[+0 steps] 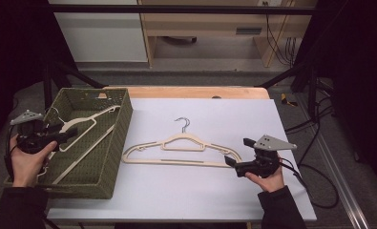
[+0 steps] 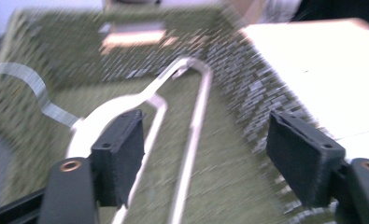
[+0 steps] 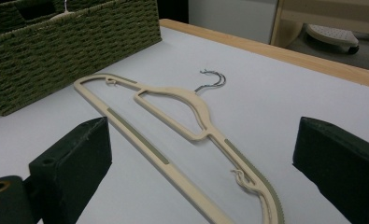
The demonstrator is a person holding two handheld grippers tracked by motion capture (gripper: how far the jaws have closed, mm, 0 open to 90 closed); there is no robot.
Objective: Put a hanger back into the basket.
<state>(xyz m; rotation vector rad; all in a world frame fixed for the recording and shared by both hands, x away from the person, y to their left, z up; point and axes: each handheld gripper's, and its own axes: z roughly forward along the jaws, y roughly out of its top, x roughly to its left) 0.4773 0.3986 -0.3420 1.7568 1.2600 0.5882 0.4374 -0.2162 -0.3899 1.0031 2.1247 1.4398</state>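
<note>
A cream hanger with a metal hook lies flat in the middle of the white table top; a second hook beside the first suggests two stacked hangers. My right gripper rests at its right end, open, and the hanger stretches ahead of the jaws without touching them. Another cream hanger lies inside the green woven basket at the left. My left gripper hovers over that basket with its jaws apart. In the blurred left gripper view, this hanger lies below the open left gripper, not pinched.
The basket wall stands at the left edge of the white sheet. A wooden table edge runs along the far side. Cables trail off the right side of the table.
</note>
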